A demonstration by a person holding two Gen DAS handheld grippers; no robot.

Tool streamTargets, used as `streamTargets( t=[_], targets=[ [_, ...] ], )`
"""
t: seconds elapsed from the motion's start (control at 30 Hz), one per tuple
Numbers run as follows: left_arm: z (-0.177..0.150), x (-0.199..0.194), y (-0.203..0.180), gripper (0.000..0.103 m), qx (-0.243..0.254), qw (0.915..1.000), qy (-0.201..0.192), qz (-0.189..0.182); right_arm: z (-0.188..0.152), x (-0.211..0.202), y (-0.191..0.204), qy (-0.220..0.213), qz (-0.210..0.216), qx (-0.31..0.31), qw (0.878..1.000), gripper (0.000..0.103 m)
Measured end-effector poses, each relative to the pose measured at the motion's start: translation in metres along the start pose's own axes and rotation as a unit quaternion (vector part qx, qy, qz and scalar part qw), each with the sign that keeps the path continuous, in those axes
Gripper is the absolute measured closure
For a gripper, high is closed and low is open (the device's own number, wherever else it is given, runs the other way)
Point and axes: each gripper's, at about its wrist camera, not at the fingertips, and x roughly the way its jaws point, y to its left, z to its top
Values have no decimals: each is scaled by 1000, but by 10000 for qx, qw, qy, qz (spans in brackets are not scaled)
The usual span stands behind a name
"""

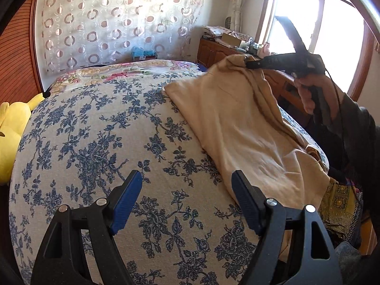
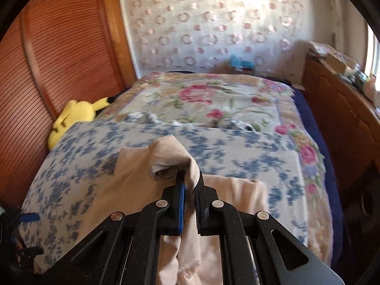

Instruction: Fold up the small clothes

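My right gripper (image 2: 190,178) pinches raised garment (image 1: 237,123) | my left gripper (image 1: 187,187) gapes wide, angled down over bed (image 1: 95,130)

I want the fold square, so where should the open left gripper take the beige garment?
Take the beige garment by its near left edge, lying flat on the blue floral bedspread. The left gripper is open just beside it; slide in low from the left. The right gripper already pinches the far end, lifted.
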Motion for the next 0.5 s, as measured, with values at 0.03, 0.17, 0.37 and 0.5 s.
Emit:
streamTargets(
  t=[0.03, 0.17, 0.37, 0.5],
  targets=[
    [-1, 1, -1, 25, 8, 10000, 14, -11, 0, 3, -7, 61, -96, 65, 9999, 96],
    [-2, 3, -5, 25, 48, 10000, 38, -36, 1, 16, -19, 211, -436, 92, 9988, 96],
    [-3, 5, -12, 25, 121, 9999, 80, -78, -3, 23, -20, 224, -1004, 106, 9946, 81],
    [-5, 8, -18, 25, 156, 9997, 123, -127, -9, 10, -9, 58, -1064, 39, 9943, 64]
  ],
)
